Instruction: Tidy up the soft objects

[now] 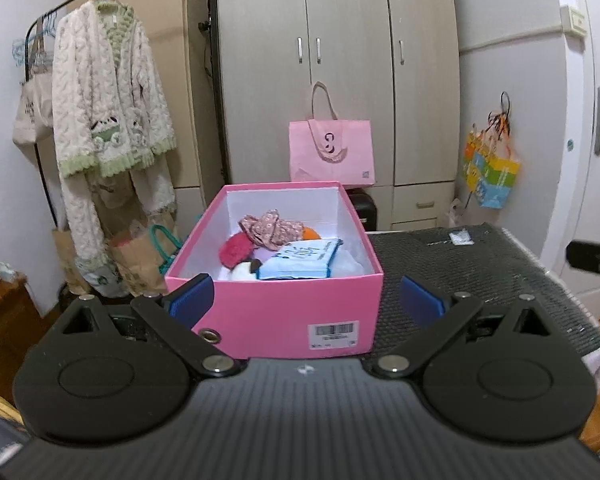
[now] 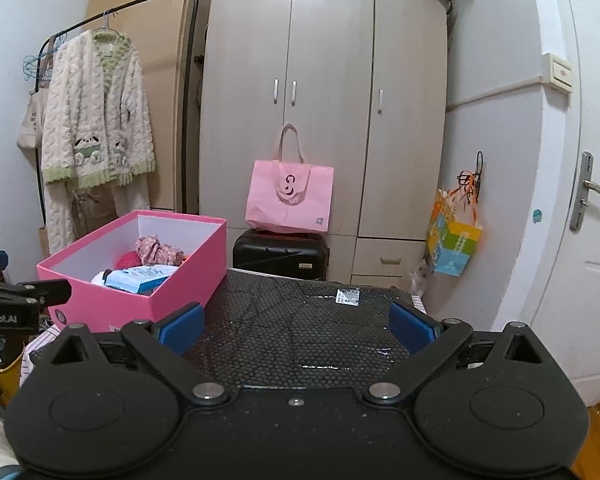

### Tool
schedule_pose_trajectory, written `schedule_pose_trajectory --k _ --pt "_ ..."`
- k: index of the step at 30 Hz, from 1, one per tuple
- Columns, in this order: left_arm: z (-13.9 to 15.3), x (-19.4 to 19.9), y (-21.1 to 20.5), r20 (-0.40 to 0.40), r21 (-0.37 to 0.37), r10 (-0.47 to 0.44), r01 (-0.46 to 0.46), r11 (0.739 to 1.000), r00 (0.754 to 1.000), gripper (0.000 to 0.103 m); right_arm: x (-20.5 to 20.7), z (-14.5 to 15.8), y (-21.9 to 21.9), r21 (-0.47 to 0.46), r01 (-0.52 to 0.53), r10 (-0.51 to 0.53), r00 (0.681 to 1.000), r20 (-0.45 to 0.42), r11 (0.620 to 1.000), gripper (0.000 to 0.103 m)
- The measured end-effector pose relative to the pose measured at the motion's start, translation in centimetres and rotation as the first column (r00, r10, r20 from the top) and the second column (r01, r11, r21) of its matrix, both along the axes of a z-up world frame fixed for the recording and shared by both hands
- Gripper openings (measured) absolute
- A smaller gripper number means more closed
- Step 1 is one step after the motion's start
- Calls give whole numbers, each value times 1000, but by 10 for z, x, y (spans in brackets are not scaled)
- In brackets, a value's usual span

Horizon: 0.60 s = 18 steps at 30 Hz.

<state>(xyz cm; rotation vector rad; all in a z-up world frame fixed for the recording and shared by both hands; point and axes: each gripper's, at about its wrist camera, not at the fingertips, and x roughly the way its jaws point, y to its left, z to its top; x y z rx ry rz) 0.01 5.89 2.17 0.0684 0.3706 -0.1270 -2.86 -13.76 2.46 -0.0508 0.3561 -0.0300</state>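
When read from the left, fleece robe (image 1: 108,92) on a hanging rail at the far left, off the work surface and judged no part of the sorting.

Next right, pink box (image 1: 260,320) on the left part of the black padded table top (image 1: 480,272), open side up, lid off; judged to serve as the collecting bin. Packed inside, toward the near right corner:
- red plush piece (image 1: 236,250)
- floral cloth (image 1: 270,228)
- blue packet (image 1: 300,264), laid on top, tilted

Placed low in the box, below the rim, probably to stop soft items spilling out.

Left gripper (image 1: 306,298) squared on the near wall of the box, spread wide, pinching nothing. Blue pads (image 1: 192,296) level with the near corners; contact with the box not possible to confirm. Judged ready either to reach in or to shift the box.

Further right, right gripper (image 2: 298,326) held over the bare table top, well apart from the box, likewise spread wide and empty. Probably parked there to leave the box free.

On the far part of the table top, one small white packet (image 2: 347,295), loose. Treat as a possible remaining item; too small to identify.

Beyond, pink bag (image 2: 290,196) on a black suitcase (image 2: 280,254) against the wardrobe.
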Motion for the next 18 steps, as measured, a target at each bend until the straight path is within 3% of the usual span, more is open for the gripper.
schedule_pose_trajectory --k 11,18 --pt "-3 -6 -1 20 16 -6 5 1000 1000 101 -3 -4 3 -33 -8 8 1000 10 999 101" --pt "-5 -5 -3 23 32 38 -38 999 999 101 0 -11 -2 7 22 -22 1000 -5 1000 101"
